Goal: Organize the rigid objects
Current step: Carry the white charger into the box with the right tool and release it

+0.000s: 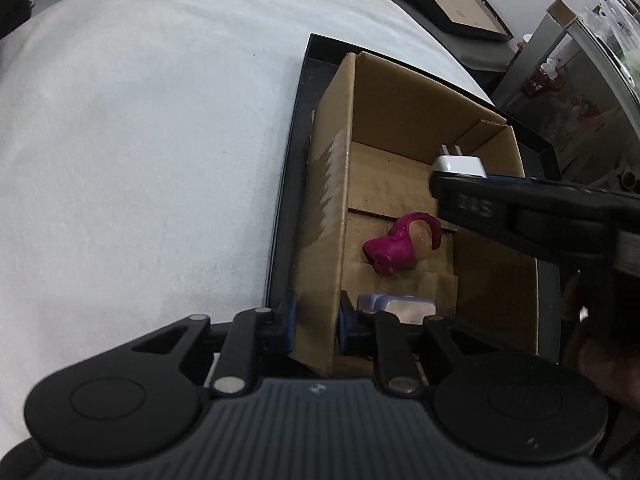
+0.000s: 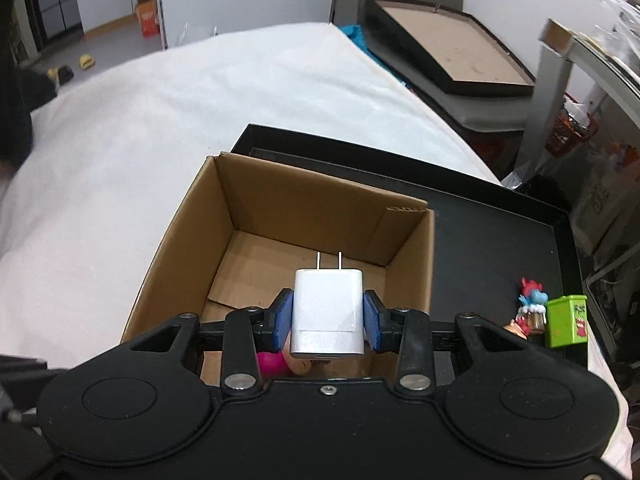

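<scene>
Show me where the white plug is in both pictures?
Left wrist view: the white plug sits right of centre, poking out above the right tongs, over the cardboard box.
Right wrist view: it is low in the centre, pinched between the blue pads.
Shared landmark: the cardboard box, which stands in the black tray.

White-covered table (image 2: 200,120) (cloth-draped), black tray (image 2: 500,240) directly on it

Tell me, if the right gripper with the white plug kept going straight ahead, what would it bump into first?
Probably the brown floor of the cardboard box. The right gripper points down into the open box, and the white charger sticks out past its fingers, so its prongs would likely land first. Depth is hard to judge.
</scene>
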